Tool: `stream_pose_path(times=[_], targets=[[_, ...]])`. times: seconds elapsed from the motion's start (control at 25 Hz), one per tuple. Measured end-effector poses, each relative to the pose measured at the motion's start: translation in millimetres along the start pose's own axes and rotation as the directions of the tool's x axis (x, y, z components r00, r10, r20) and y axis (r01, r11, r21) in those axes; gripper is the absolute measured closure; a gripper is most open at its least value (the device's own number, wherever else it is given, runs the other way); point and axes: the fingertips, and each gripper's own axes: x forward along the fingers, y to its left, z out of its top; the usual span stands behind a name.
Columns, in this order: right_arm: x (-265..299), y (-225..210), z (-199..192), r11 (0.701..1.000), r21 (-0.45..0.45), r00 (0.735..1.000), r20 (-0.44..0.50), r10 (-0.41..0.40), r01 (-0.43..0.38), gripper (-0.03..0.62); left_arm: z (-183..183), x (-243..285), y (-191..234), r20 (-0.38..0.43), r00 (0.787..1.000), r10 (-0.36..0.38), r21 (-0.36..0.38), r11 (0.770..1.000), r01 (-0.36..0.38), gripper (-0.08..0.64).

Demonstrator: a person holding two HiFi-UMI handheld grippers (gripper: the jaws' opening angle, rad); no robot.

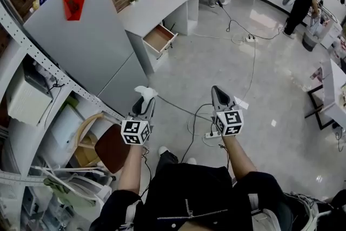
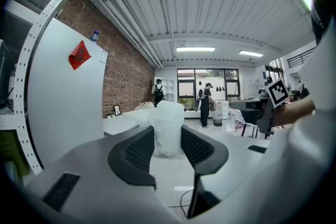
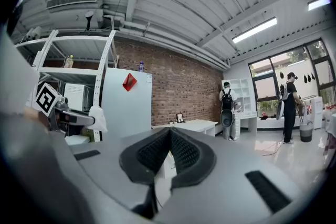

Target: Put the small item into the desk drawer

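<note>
Across the room, the table [image 1: 162, 0] drawer [image 1: 158, 38] stands pulled out, wooden bottom showing. Nearer, the left claw [image 2: 168, 136] clamps a crinkly white item [image 2: 169, 113], while the right claw [image 3: 169, 140] is closed together.

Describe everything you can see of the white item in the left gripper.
The white item is a small, crinkled bundle that looks like foam or plastic wrap. It sits between the pads of the left gripper, which pinch its lower part from both sides; its top pokes out beyond them. It is held in the air, touching nothing else.
</note>
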Motion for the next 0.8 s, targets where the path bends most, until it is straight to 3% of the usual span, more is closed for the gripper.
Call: stream_pose_path(times=[0.44, 0.8], targets=[[1.7, -10.3, -4.3, 1.000, 0.026, 1.000, 0.019, -0.005, 0.004, 0.586, -2.3, 9.7, -9.2, -0.016, 1.000, -0.010, -0.003, 1.000, 0.010, 0.393], [62.5, -18.2, -10.4, 0.999, 0.043, 1.000, -0.011, -0.015, 0.015, 0.586, -0.8, 67.3, 28.3, -0.020, 0.999, -0.048, -0.017, 0.999, 0.047, 0.393]])
